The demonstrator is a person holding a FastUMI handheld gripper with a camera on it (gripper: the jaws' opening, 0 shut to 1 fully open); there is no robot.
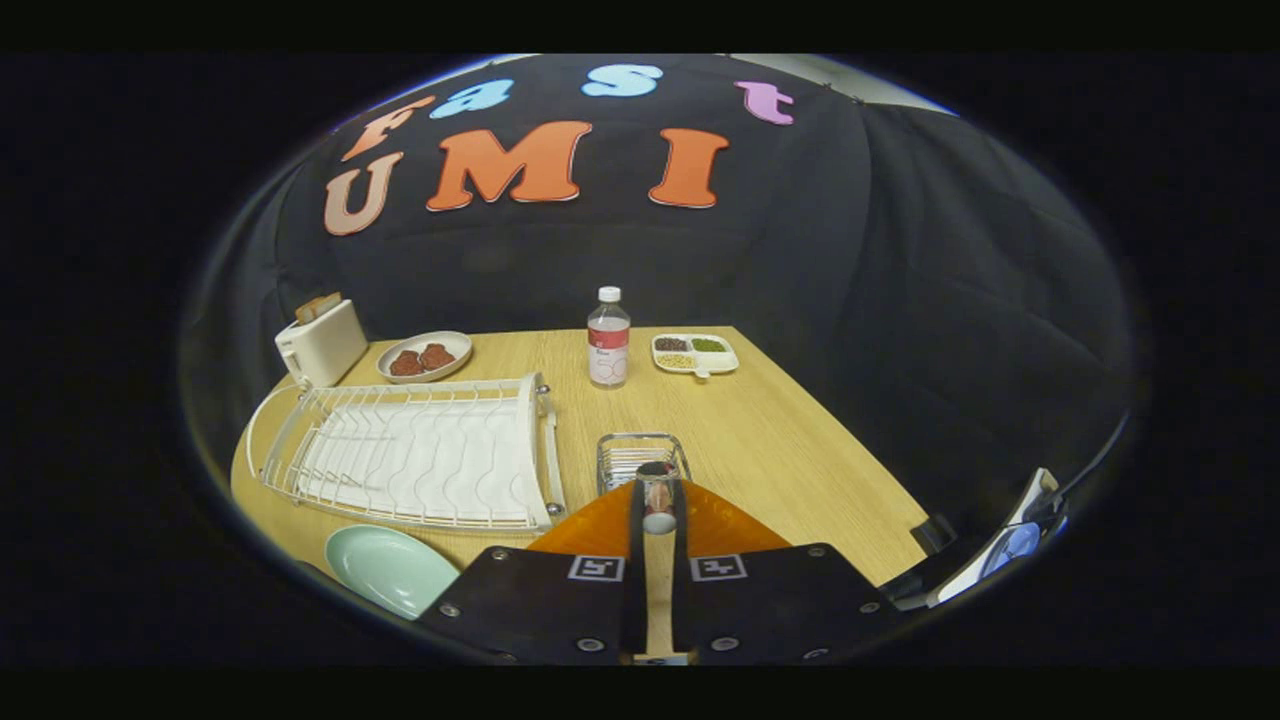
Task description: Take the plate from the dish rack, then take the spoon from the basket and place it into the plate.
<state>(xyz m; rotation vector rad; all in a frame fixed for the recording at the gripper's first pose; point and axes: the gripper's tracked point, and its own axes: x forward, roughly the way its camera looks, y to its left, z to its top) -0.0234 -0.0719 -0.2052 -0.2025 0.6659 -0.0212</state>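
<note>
My gripper (657,512) is shut on a shiny metal spoon (657,492), which stands pinched between the two orange fingers (590,525). The spoon's end pokes up just above the fingertips. Right behind the fingertips sits the small wire basket (612,452) on the wooden table (800,450). A pale green plate (385,570) lies flat on the table to the left of the fingers, in front of the white dish rack (420,455). No dishes stand in the rack.
Along the table's far side stand a white toaster (320,342), a plate of brown food (425,357), a clear bottle (608,340) and a divided snack tray (695,353). A white and blue object (1010,545) sits off the table's right edge.
</note>
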